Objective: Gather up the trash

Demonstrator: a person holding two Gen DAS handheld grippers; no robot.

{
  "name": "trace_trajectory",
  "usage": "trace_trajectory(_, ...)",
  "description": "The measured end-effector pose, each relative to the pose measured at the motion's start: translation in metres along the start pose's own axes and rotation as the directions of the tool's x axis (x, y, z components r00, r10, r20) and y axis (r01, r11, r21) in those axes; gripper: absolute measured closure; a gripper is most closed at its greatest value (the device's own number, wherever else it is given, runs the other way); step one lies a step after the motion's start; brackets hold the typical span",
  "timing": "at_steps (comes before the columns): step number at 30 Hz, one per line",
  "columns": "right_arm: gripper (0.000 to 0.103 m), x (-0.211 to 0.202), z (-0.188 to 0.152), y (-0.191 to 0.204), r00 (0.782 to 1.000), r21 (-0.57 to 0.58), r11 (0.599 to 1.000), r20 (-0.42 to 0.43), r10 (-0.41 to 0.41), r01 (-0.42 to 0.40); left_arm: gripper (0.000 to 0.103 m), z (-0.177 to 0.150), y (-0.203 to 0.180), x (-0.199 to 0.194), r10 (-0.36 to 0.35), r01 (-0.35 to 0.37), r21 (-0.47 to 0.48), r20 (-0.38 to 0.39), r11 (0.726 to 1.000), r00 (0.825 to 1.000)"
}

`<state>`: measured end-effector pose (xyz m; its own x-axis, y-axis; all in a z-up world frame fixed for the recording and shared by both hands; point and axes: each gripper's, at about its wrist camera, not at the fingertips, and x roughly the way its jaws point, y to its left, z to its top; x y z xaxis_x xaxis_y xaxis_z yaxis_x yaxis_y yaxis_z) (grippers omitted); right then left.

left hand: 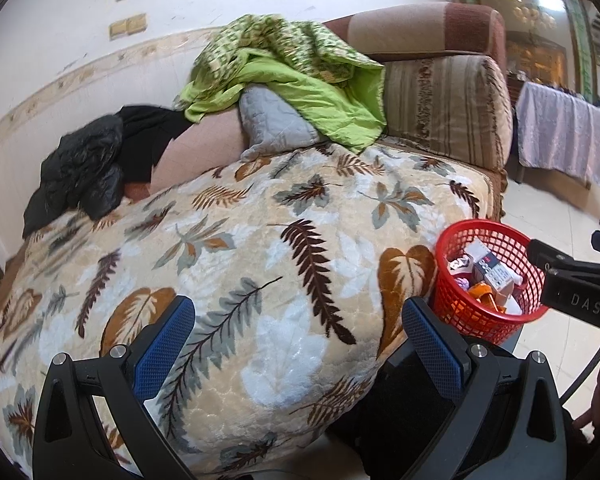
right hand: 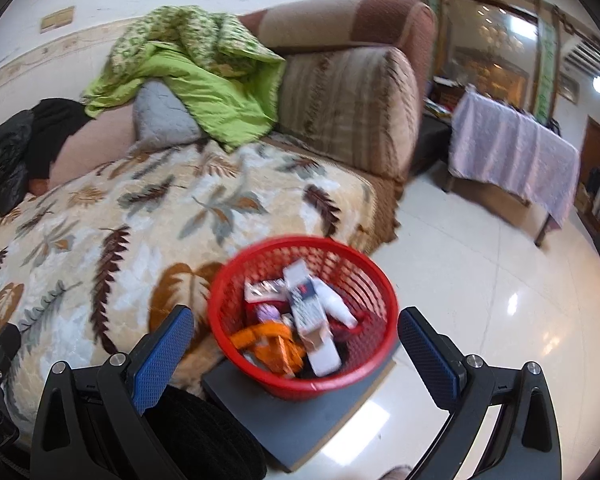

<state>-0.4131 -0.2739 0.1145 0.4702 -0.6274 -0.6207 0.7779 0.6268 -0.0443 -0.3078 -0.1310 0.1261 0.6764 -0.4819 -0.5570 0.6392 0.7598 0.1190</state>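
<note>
Beside the sofa's front corner, the red basket (right hand: 302,320) of trash sits on a dark board (right hand: 296,416). Right gripper (right hand: 296,344) hangs above it, spread wide, empty. Left gripper (left hand: 298,344) is likewise wide and empty over the leaf-patterned blanket (left hand: 228,248).

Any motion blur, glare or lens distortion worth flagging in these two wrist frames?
Right wrist view: the red basket and its trash are motion-smeared, and window glare streaks the tiled floor. Left wrist view: sharper on the leaf-print blanket, only mildly soft toward the wall. Both: strong fisheye bending with a dark vignette at the corners; the open left tool and right tool stay crisp.
</note>
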Motion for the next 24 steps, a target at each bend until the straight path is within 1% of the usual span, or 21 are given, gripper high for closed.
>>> trace_trajectory(3,0.000,0.002,0.018,0.016,0.998,-0.034,0.998,0.015,0.062,-0.062,0.000,0.000,0.023,0.005,0.029,-0.031,-0.066,-0.026,0.997,0.999)
trace_trajectory(6,0.000,0.010,0.036,0.045,0.989,-0.078,0.986,-0.006,0.146,-0.146,0.000,-0.003,0.057,0.014,0.072,-0.081,-0.146,-0.070,0.986,0.995)
trace_trajectory(7,0.000,0.014,0.041,0.061,0.984,-0.102,0.979,-0.018,0.177,-0.178,0.000,-0.005,0.067,0.016,0.085,-0.099,-0.165,-0.086,0.981,0.993)
trace_trajectory(9,0.000,0.023,0.046,0.091,0.973,-0.159,0.960,-0.050,0.224,-0.229,0.000,-0.011,0.093,0.025,0.150,-0.177,-0.208,-0.141,0.962,0.979)
trace_trajectory(10,0.000,0.030,0.047,0.111,0.963,-0.195,0.943,-0.083,0.258,-0.270,0.000,-0.014,0.103,0.028,0.177,-0.209,-0.218,-0.160,0.953,0.971)
trace_trajectory(12,0.000,0.043,0.048,0.143,0.939,-0.244,0.908,-0.138,0.314,-0.340,0.000,-0.021,0.127,0.039,0.229,-0.278,-0.235,-0.215,0.931,0.949)
trace_trajectory(14,0.000,0.064,0.047,0.183,0.893,-0.271,0.856,-0.232,0.386,-0.441,0.000,-0.027,0.150,0.049,0.241,-0.314,-0.271,-0.268,0.910,0.933)
trace_trajectory(15,0.000,0.070,0.047,0.196,0.881,-0.275,0.844,-0.254,0.399,-0.461,0.000,-0.030,0.164,0.057,0.243,-0.332,-0.301,-0.297,0.894,0.924)
trace_trajectory(16,0.000,0.082,0.046,0.215,0.877,-0.281,0.840,-0.283,0.389,-0.464,0.000,-0.032,0.175,0.062,0.238,-0.337,-0.321,-0.310,0.885,0.920)
trace_trajectory(18,0.000,0.102,0.047,0.241,0.877,-0.285,0.842,-0.302,0.374,-0.457,0.000,-0.033,0.196,0.079,0.203,-0.333,-0.369,-0.347,0.868,0.916)
trace_trajectory(20,0.000,0.126,0.050,0.271,0.867,-0.263,0.847,-0.333,0.369,-0.462,0.000,-0.031,0.214,0.096,0.182,-0.330,-0.398,-0.366,0.856,0.913)
trace_trajectory(21,0.000,0.137,0.052,0.284,0.862,-0.253,0.848,-0.347,0.369,-0.465,0.000,-0.029,0.222,0.106,0.186,-0.337,-0.400,-0.370,0.852,0.910)
trace_trajectory(22,0.000,0.150,0.054,0.298,0.860,-0.240,0.853,-0.352,0.368,-0.464,0.000,-0.026,0.231,0.121,0.194,-0.349,-0.393,-0.382,0.851,0.904)
trace_trajectory(24,0.000,0.173,0.057,0.319,0.863,-0.215,0.867,-0.358,0.358,-0.449,0.000,-0.025,0.246,0.146,0.180,-0.349,-0.392,-0.406,0.851,0.896)
